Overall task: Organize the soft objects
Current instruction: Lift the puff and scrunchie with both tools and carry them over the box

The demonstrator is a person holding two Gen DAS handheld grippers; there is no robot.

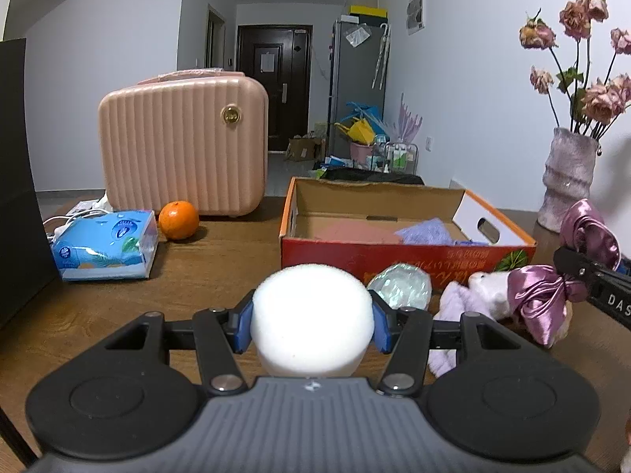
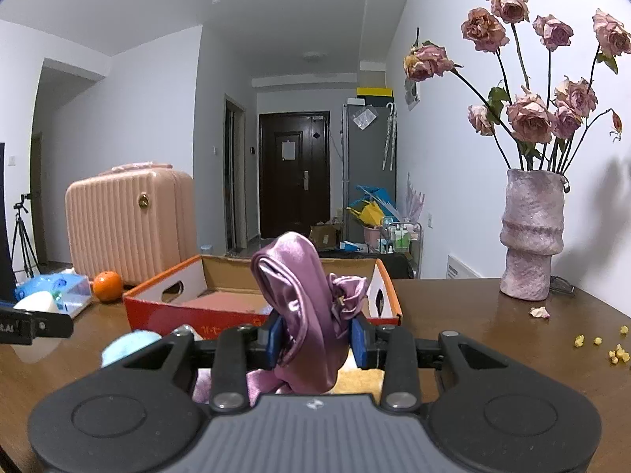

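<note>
Two grips at once: the left gripper [image 1: 312, 325] has its blue pads squeezed onto a white foam ball [image 1: 311, 317], holding it just above the tabletop [image 1: 221, 272] and angled a little downward toward the box [image 1: 394, 254]. Over on the right, the right gripper [image 2: 315, 341] is clamped tight on a purple satin bow [image 2: 299, 295], its jaws nearly together with the fabric bunched up between the pads and spilling over the top. That gripper sits close to level, nose aimed at the box [image 2: 189, 307].

From the left wrist view the right gripper [image 1: 591, 272] comes in at the right edge, the satin [image 1: 587, 228] pinched in its tips, and more purple satin [image 1: 540, 295] hangs lower down against a white plush toy [image 1: 489, 287] lying on the tabletop beside a lilac fuzzy cloth [image 1: 457, 303]. A pale shiny green ball [image 1: 402, 285] rests just in front of the box's red wall.

Inside the box lie a pink piece [image 1: 355, 232] and a purple fuzzy one [image 1: 428, 230].

Further out: an orange [image 1: 178, 220] beside a blue tissue pack [image 1: 106, 244], a pink case [image 1: 183, 146] behind them, and a vase [image 2: 530, 236] of dried roses [image 2: 528, 114] at the right, with a fallen petal [image 2: 539, 312] and yellow crumbs [image 2: 615, 351] nearby.
</note>
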